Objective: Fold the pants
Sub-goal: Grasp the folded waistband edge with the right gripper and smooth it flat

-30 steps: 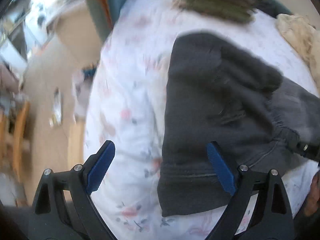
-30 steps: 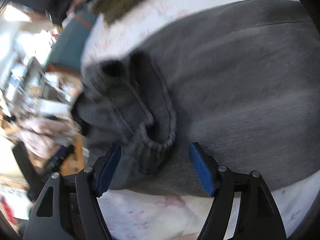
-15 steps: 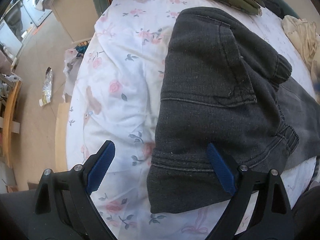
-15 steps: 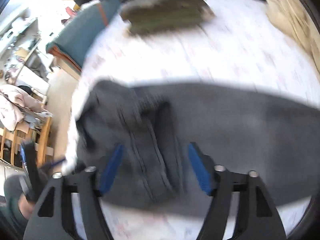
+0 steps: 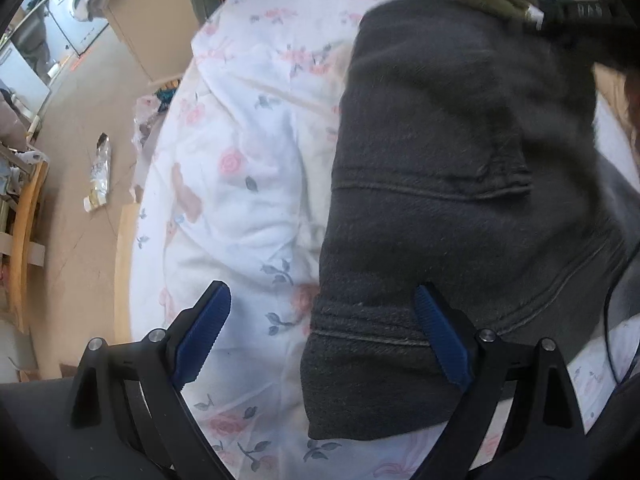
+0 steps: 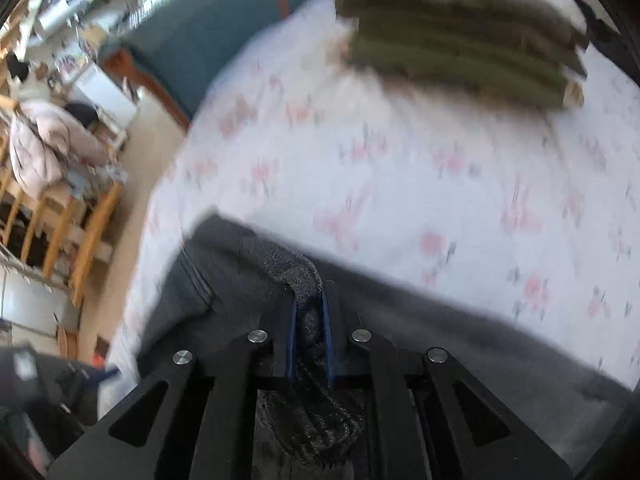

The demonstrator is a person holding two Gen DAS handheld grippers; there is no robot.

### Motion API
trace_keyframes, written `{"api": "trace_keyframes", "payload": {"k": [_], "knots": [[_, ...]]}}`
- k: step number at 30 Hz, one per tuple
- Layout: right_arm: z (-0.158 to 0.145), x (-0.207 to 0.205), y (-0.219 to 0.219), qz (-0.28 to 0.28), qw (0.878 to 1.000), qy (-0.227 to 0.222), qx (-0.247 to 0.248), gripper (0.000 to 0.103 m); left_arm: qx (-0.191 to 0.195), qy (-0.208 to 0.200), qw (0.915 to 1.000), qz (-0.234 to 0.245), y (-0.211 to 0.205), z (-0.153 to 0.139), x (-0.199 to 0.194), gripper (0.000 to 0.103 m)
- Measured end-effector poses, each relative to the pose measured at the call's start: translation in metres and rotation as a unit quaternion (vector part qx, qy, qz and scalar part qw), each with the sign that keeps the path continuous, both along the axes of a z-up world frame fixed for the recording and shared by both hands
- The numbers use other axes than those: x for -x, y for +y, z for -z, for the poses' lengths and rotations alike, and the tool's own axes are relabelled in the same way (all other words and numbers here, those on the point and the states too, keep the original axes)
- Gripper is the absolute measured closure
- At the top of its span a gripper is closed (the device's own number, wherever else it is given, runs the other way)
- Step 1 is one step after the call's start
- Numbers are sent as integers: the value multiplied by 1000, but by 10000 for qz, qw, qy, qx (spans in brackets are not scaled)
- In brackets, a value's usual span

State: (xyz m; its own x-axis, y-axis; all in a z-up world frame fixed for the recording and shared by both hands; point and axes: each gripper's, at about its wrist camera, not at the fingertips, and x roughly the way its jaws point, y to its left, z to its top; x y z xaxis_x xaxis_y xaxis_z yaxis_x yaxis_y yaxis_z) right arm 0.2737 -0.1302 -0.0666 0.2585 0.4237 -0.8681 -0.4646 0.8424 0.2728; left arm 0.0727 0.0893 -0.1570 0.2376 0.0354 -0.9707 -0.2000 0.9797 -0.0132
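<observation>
Right hand-held gripper: its jaws have just been closing and now pinch a thick ribbed fold of the pants, which bunches up between the blue pads and behind them.
Left hand-held gripper: jaws wide apart, nothing between the pads; it hangs just over the near hem corner of the pants, one finger above dark cloth, the other above the bedsheet.
Pants: dark grey, lying partly folded on the flowered bedsheet, near the bed's edge.
Step in hand: likely a fold, with the right side gripped for carrying across.
Next move: probably the left pins or grips the hem while the right lays its fold over evenly.
Beyond: a stack of olive clothes lies farther up the bed, well apart.
</observation>
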Motion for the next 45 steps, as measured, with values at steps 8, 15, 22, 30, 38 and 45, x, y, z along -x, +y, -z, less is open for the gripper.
{"api": "trace_keyframes", "payload": {"k": [8,15,22,30,38,45], "knots": [[14,13,-5,-261,9930,-662,941,95,122,-128,9998,-60,-2,-10,-2,12],[-36,71,-21,-187,9898,-1196,755,87,211,-603,9978,-174,-7,-35,-2,12],[57,65,-27,336,9839,-584,1653,96,101,-914,9958,-39,-17,-55,-7,12],[0,133,-52,236,9972,-220,678,90,33,-1032,9946,-97,-11,-62,-7,13],[61,167,-59,854,9935,396,646,91,-30,-1037,9946,-71,-23,-63,-4,12],[23,223,-154,2985,9410,888,-1328,9,-100,-1081,9936,319,-63,-61,-11,12]]}}
